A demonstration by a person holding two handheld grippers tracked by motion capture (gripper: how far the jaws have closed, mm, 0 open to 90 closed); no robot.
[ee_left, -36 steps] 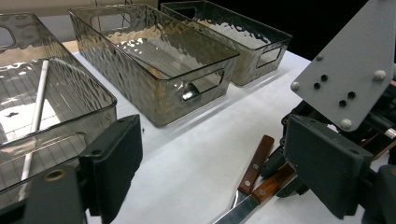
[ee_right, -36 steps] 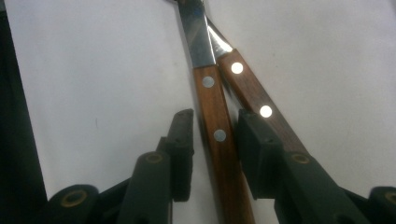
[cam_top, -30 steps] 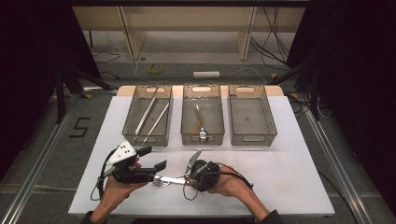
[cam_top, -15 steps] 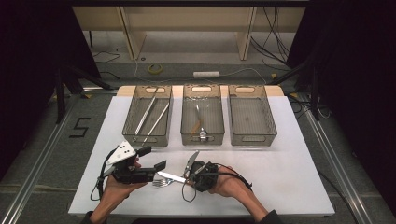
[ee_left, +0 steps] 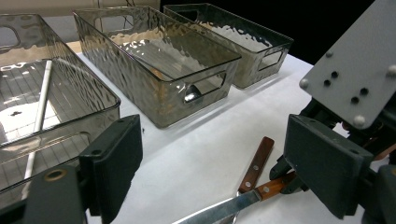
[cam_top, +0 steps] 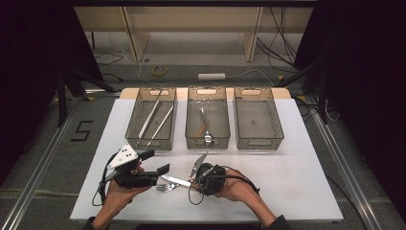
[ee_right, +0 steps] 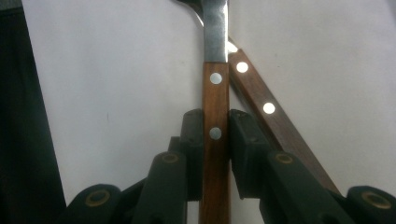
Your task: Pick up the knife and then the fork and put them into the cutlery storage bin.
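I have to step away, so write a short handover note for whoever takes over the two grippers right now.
Right gripper: shut on the wooden handle of the knife, near the table's front edge.
Left gripper: open, holding nothing, jaws either side of the knife blade.
Fork: on the table, partly under the knife.
Left bin: long sticks. Middle bin: a fork already in. Right bin: looks empty.
Left to do, probably: knife and fork into bins.
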